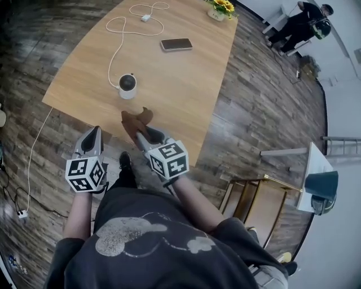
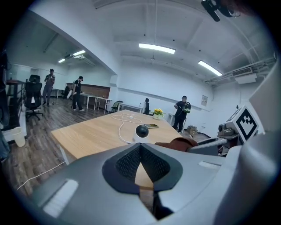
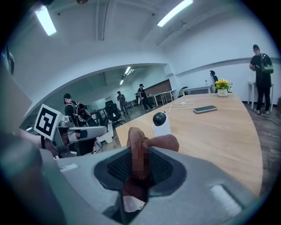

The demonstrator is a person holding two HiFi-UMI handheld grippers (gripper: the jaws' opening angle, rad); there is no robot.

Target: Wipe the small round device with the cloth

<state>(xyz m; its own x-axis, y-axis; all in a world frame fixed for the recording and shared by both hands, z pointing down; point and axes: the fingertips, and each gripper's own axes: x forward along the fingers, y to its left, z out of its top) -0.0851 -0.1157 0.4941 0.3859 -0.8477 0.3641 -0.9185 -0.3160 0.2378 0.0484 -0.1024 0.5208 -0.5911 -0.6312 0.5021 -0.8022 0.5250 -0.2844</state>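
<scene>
Closest in, the person's dark shirt (image 1: 152, 242) fills the bottom of the head view, with both forearms reaching forward toward the near edge of the wooden table (image 1: 186, 90). The left gripper (image 1: 96, 131) hangs at that edge, on the person's left. Its jaws are closed together with nothing between them, and only the tabletop shows past their tips in the left gripper view. The right gripper (image 1: 141, 133) sits beside it, a little further forward, with its jaws clamped on the brown cloth (image 1: 137, 117). The cloth bunches up out of the jaws and folds over at the top, above the near part of the table. Just beyond it, and apart from it, stands the small round device (image 1: 127, 86), a white body with a dark domed top, upright on the table and slightly left of the cloth. A white cable (image 1: 117, 48) runs from the device away across the wood in loops toward the far end. A dark phone (image 1: 176, 44) lies flat further back, to the right of the cable. At the far edge stands a pot of yellow flowers (image 1: 220, 7). Past the table, on the plank floor (image 1: 254, 101), a person in dark clothes (image 1: 302, 25) stands at the back right.
</scene>
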